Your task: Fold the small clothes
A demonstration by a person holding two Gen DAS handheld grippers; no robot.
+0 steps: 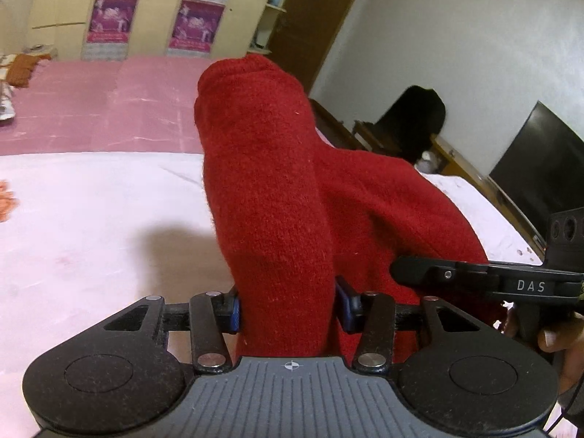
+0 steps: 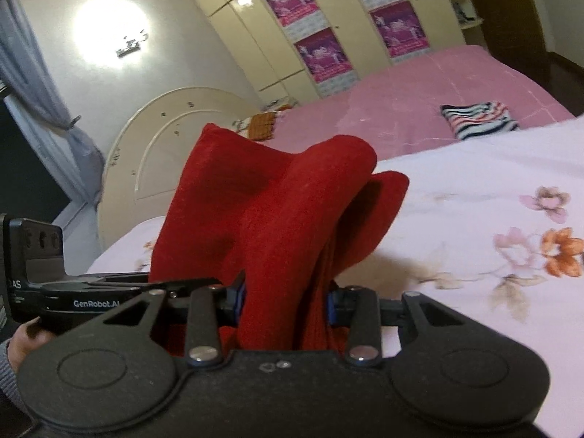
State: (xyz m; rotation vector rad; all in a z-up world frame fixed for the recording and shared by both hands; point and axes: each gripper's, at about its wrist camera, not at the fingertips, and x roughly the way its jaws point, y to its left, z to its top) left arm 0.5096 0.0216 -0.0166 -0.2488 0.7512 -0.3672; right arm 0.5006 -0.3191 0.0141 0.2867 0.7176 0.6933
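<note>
Bedroom with a floral white bedsheet (image 2: 492, 189) and a pink blanket (image 1: 109, 102) beyond — a red knit garment held up between two grippers.

Both grippers pinch the red knit garment (image 1: 277, 189) at its near edge; the left gripper (image 1: 288, 306) has its blue pads pressed into a thick bunched fold, and the right gripper (image 2: 284, 303) clamps a similar wad, so neither stands spread; held side by side like this, they seem to be lifting one edge clear of the sheet so it can be carried over for a fold. Soft, fuzzy wool-like fabric rises toward 12 o'clock from each set of jaws — it slumps in heavy rounded folds, doubled over itself, casting a shadow on the sheet below; a striped folded garment (image 2: 478, 118) lies at 2 o'clock in the right wrist view, well apart.
</note>
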